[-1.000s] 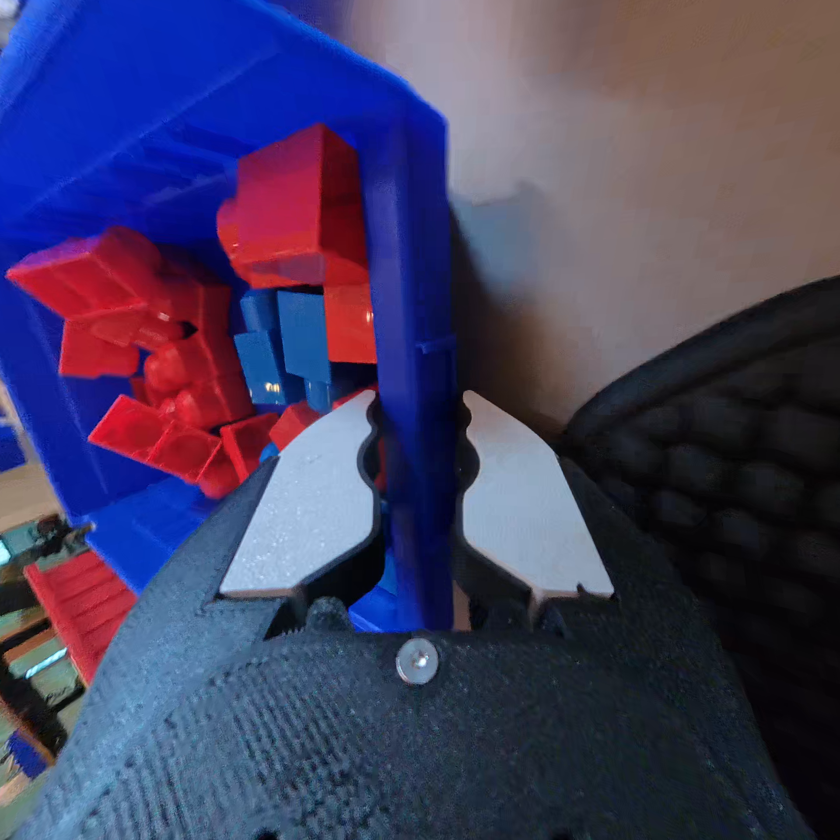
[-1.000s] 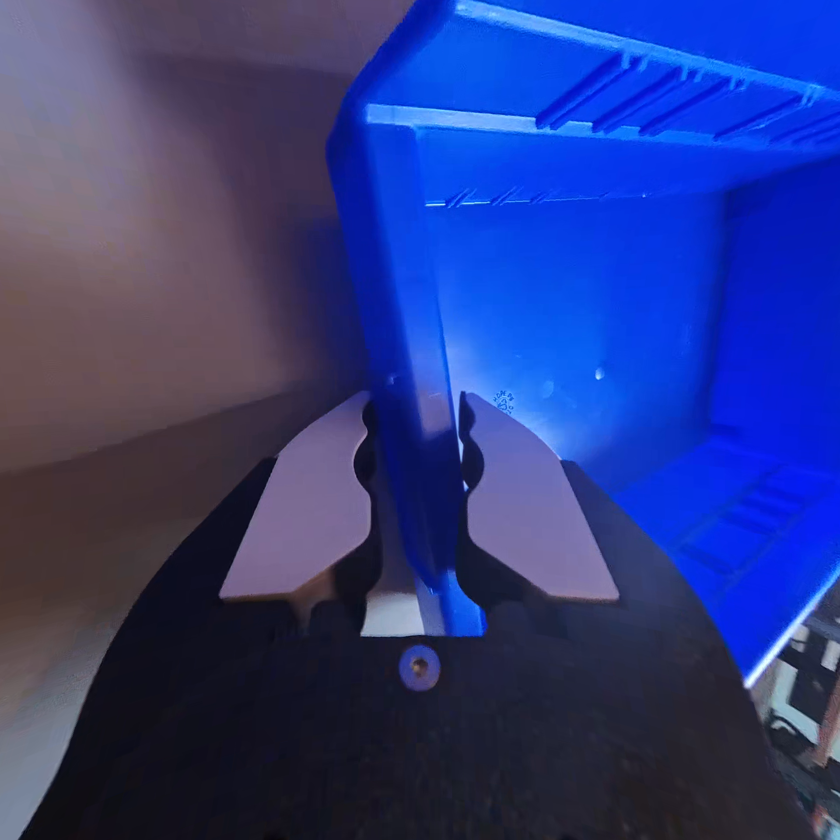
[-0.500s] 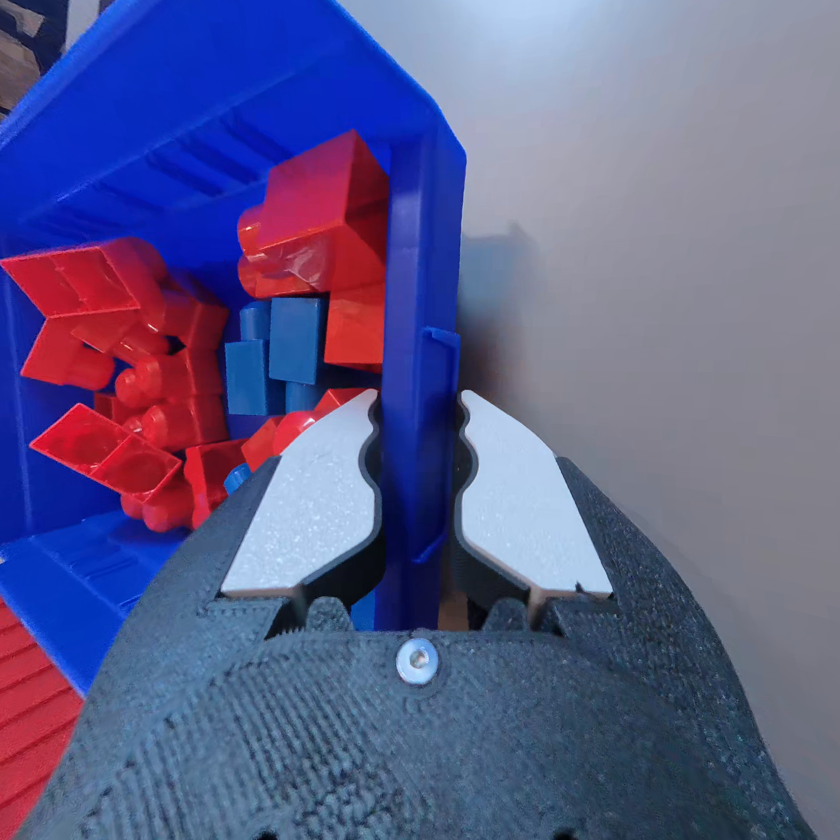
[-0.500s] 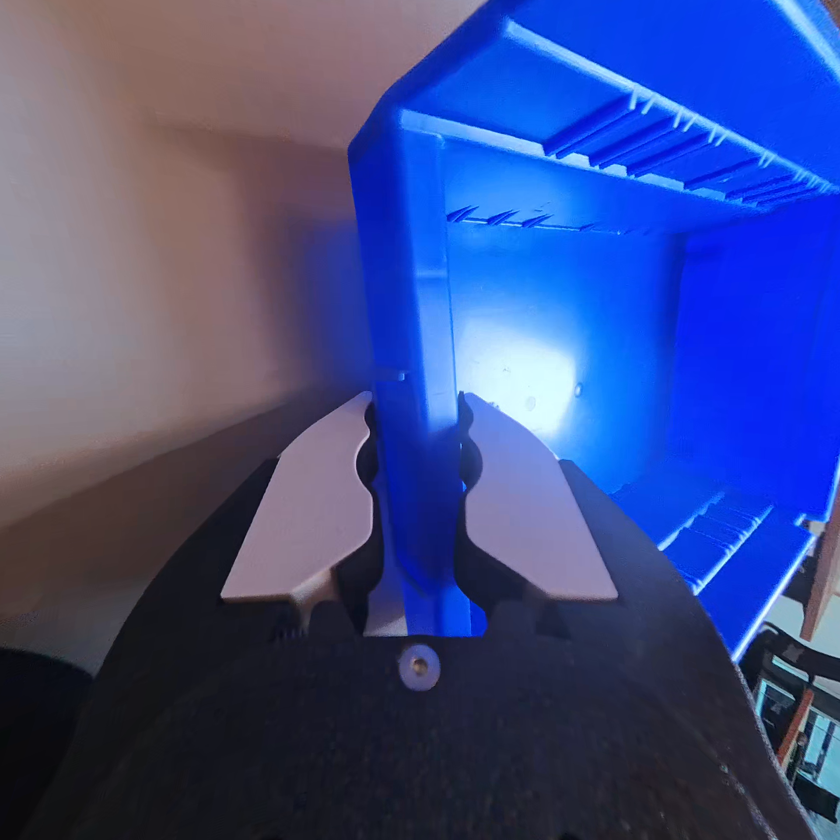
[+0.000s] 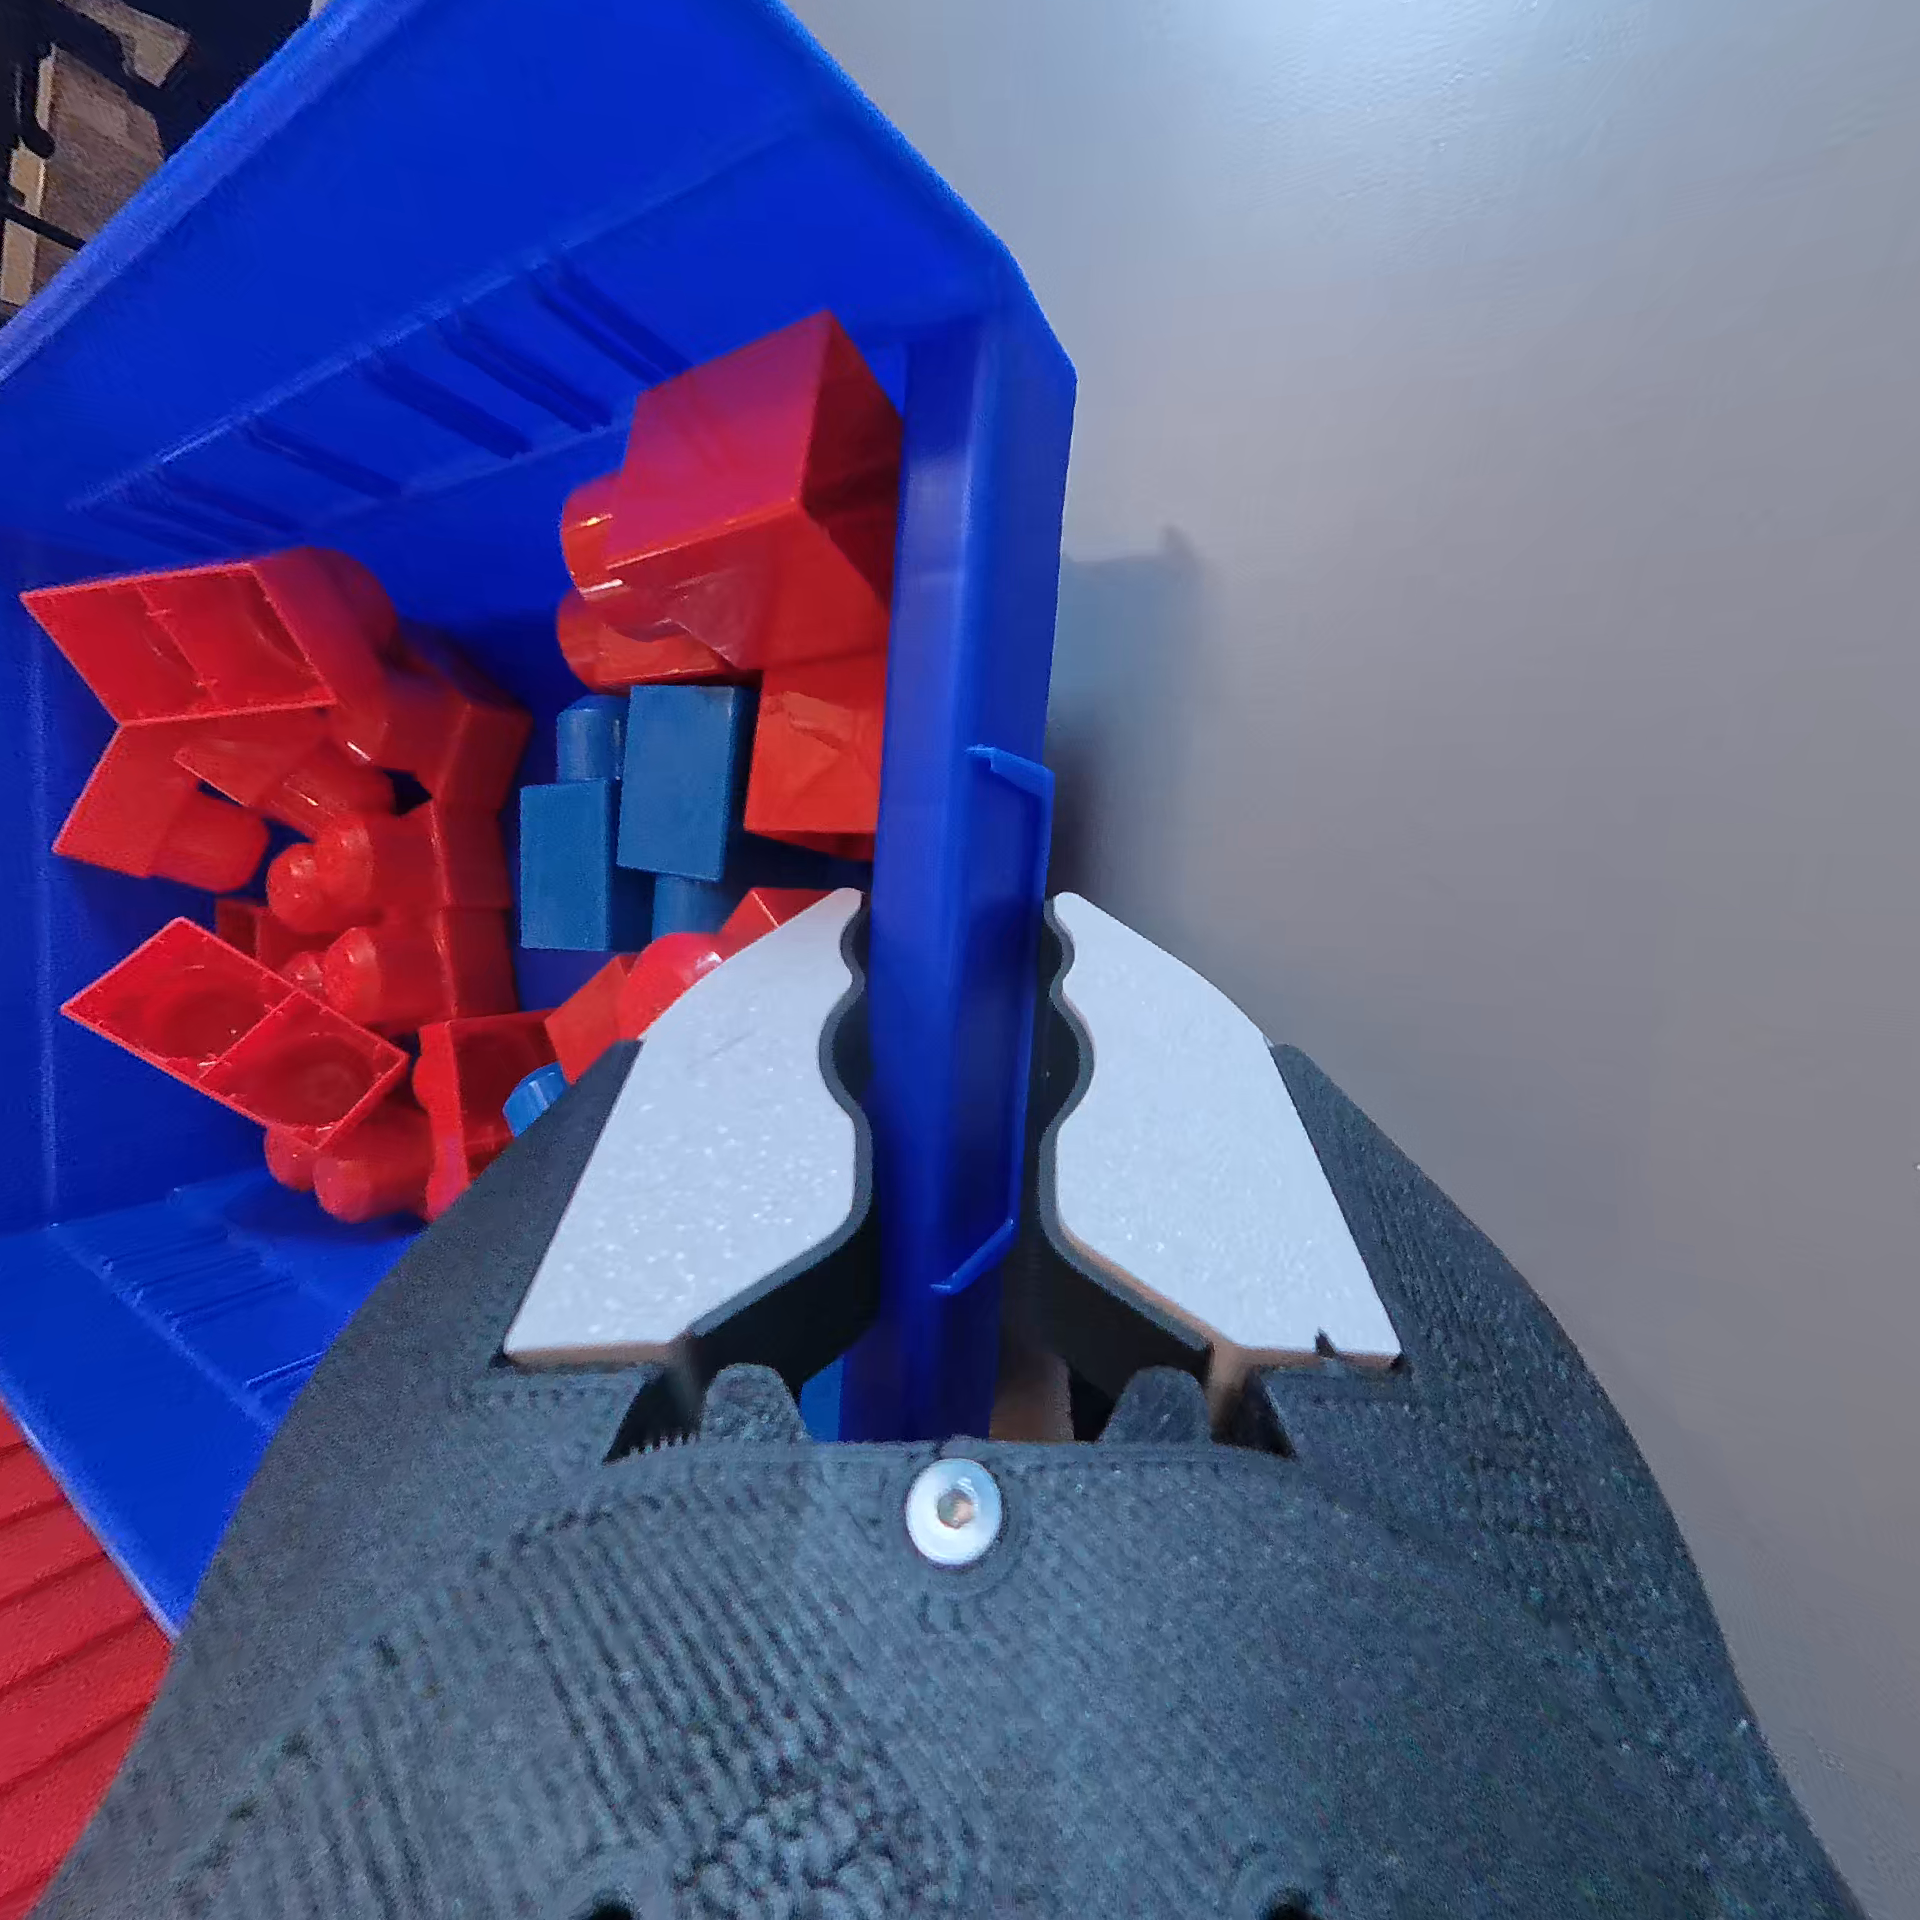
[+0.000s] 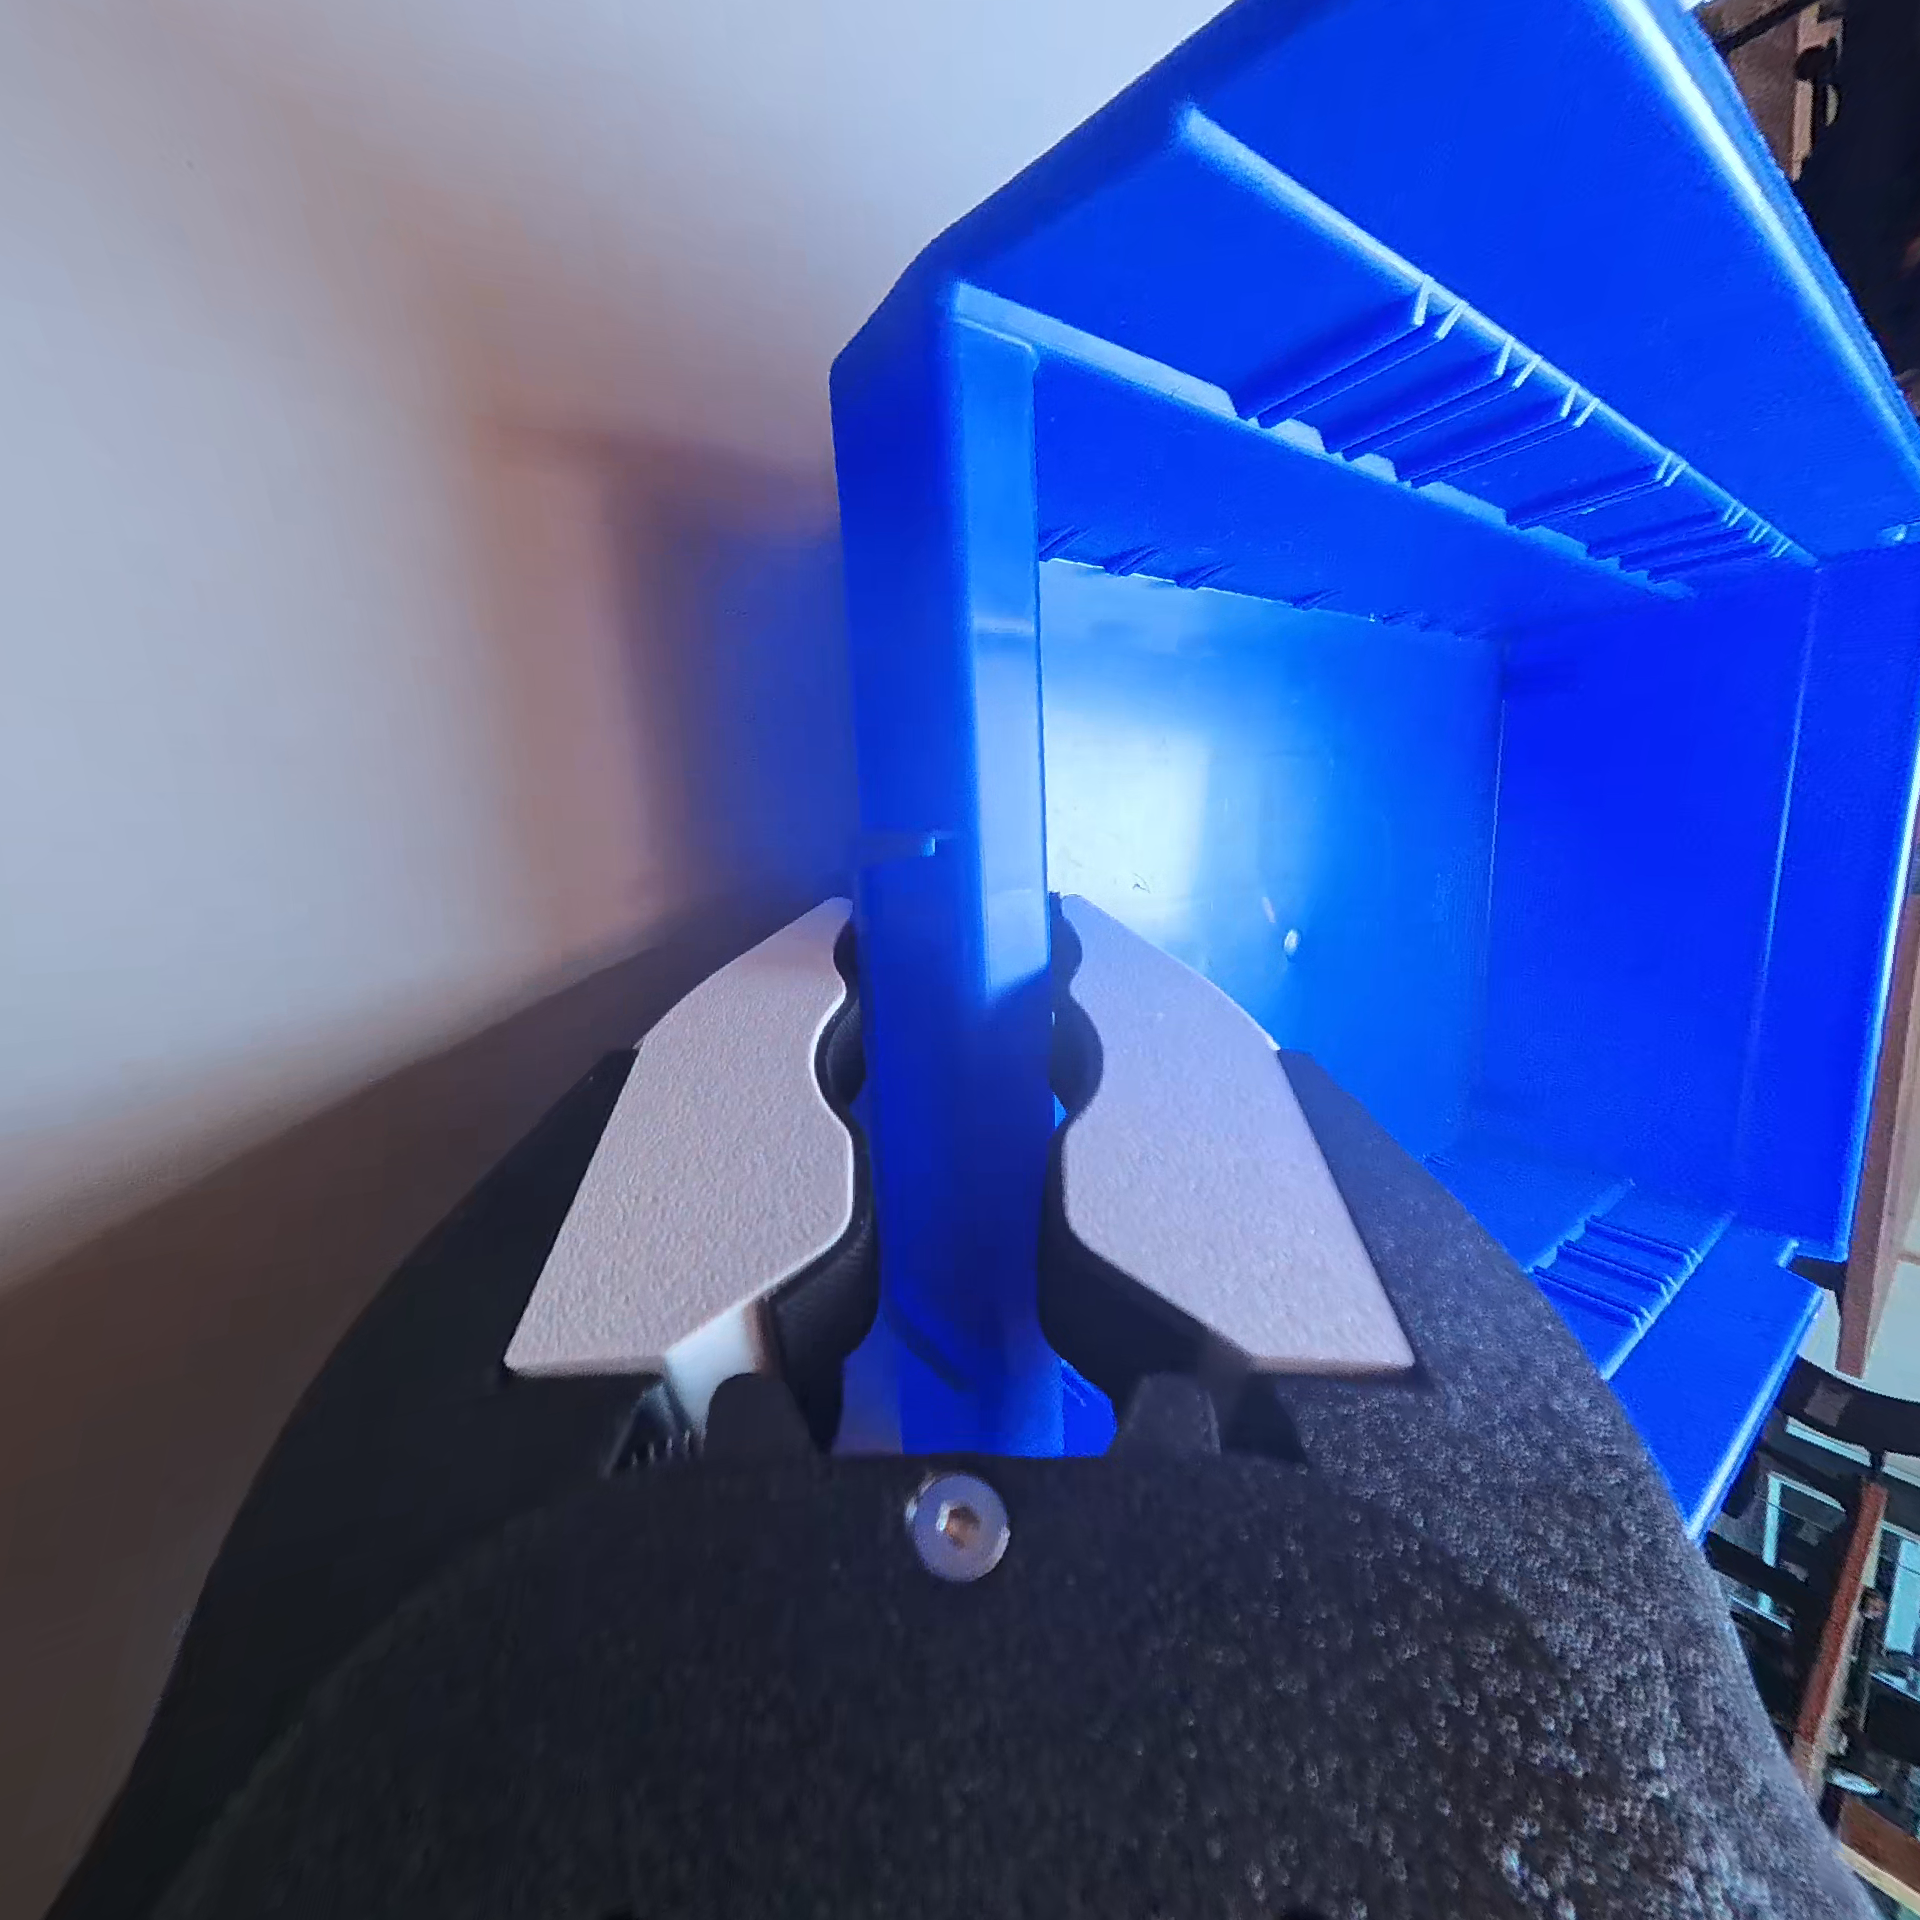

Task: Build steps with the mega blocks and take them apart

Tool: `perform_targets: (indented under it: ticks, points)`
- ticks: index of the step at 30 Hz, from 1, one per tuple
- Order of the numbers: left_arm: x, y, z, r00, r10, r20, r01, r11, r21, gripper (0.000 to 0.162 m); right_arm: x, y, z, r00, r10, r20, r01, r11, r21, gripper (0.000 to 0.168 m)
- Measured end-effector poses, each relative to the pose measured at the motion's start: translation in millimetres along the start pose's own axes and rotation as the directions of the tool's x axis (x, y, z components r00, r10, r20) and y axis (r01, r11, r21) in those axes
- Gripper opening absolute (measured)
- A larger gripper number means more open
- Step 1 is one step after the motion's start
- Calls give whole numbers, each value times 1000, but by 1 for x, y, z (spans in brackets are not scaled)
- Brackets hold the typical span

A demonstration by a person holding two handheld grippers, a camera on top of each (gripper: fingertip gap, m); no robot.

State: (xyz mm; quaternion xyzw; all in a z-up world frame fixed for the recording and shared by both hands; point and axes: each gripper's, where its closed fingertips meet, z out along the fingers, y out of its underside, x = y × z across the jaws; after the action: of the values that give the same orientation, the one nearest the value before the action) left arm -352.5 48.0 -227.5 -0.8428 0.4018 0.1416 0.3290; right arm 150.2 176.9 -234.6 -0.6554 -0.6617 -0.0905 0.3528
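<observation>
Blue plastic bin (image 5: 966,665) is clamped by both claws, each on a side wall. Left claw (image 5: 954,914) is nearly closed on the wall at frame centre; red mega blocks (image 5: 727,499) and dark blue blocks (image 5: 675,800) are heaped inside, at left of frame. Right claw (image 6: 951,909) grips the opposite wall (image 6: 987,644); no blocks show in that view. Judged step: tipping the bin to release the blocks for building. Next move calls for a steady tilt with both grips held.
</observation>
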Motion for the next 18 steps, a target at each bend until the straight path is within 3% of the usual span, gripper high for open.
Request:
perform_targets:
  ticks: [4,8,12,14,18]
  points:
    - [-1,0,0,1000,-14,17,14,1000,13,31,0,0,-1,999,53,-2,-53,999,4,36]
    - [3,-18,-19,996,-47,71,40,994,102,45,-3,-17,-22,981,193,5,-192,978,84,58]
    - [29,-75,-50,987,-157,45,133,933,334,46,-15,-55,-53,958,288,18,-284,932,227,59]
    - [45,-107,-59,979,-202,13,177,888,424,39,-19,-76,-62,944,330,19,-321,904,281,57]
    - [74,-172,-58,916,-362,-174,397,748,531,25,-19,-119,-73,887,460,42,-439,812,384,45]
